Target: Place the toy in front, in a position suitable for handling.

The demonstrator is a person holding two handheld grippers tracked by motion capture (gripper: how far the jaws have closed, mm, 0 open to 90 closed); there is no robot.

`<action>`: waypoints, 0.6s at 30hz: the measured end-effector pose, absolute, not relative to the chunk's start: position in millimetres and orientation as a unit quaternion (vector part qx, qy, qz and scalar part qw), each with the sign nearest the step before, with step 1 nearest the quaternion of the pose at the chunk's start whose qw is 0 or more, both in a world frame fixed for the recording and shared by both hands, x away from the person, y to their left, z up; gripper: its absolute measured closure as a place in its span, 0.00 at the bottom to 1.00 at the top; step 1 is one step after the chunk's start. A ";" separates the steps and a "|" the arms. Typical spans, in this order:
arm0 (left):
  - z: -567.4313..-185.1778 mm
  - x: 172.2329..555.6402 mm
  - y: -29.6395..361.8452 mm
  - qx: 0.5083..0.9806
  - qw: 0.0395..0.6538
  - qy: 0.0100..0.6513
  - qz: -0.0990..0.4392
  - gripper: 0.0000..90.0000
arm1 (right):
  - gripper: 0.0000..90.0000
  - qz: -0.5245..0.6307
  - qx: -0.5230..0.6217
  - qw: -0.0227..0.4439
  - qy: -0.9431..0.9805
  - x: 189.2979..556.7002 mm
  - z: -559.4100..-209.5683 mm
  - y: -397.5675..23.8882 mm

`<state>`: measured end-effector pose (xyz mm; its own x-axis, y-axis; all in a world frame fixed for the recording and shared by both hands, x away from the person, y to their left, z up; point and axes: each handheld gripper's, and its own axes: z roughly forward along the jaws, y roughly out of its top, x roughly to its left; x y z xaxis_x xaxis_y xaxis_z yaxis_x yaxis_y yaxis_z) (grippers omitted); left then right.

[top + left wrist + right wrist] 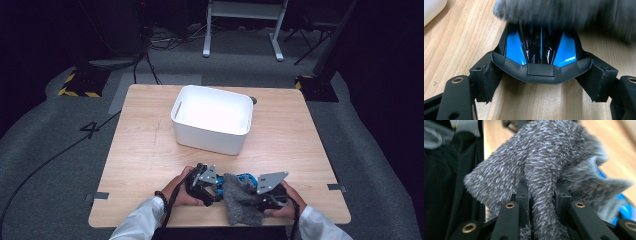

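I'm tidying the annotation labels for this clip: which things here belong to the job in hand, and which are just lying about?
In the job:
- blue and black object, clamped in the left gripper
- grey fuzzy cloth, pinched by the right gripper, draped on that object

Lying about:
- white bin, untouched on the table

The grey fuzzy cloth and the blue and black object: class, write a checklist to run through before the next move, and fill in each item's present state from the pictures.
1. Left gripper clamps the blue and black object between its pads: ok.
2. Right gripper pinches a fold of the grey fuzzy cloth: ok.
3. Cloth lies against the object: ok; in the left gripper view it covers the far end.
4. Object sits over the wooden table, inside its edge: ok.
5. White bin stands apart from both grippers: ok.
6. Object's far side wiped clean: cannot tell, it is hidden under the cloth.
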<state>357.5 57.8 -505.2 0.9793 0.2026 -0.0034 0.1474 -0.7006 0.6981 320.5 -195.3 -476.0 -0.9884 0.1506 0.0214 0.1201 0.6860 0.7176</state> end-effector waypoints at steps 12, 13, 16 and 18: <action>-504.9 357.5 57.9 0.923 0.372 0.095 0.034 0.28 | 0.82 0.347 0.083 0.025 0.934 323.1 -489.3 -200.9; -504.9 357.4 57.8 0.922 0.373 0.096 0.034 0.28 | 0.82 0.346 0.089 0.024 0.934 324.1 -489.0 -206.7; -505.0 357.6 57.2 0.922 0.374 0.095 0.035 0.28 | 0.82 0.343 0.101 0.025 0.934 326.8 -488.2 -224.8; -505.0 357.7 57.3 0.922 0.374 0.095 0.035 0.28 | 0.82 0.344 0.112 0.021 0.932 329.1 -488.4 -238.0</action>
<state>357.7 57.3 -505.0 0.9797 0.2005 -0.0062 0.1481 -0.7024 0.6962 329.1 -238.0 -488.4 -0.9739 0.2239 0.0376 0.1947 0.7382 0.6458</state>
